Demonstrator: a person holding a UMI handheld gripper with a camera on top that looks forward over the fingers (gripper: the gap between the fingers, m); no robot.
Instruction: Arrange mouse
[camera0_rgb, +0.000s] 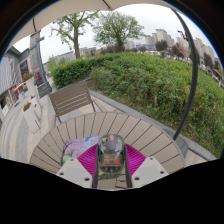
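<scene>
gripper (111, 170): both magenta pads (89, 160) pinch the mouse (111, 156) | mouse held upright over round slatted wooden table (100, 128) | wooden bench (72, 99) beyond, hedge (150, 80) behind

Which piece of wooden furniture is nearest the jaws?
The round slatted table, directly under the jaws gripping the mouse; the bench stands beyond the table's far edge.

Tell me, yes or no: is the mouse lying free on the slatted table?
No, the mouse sits pressed between the gripper's pink pads above the table.
</scene>
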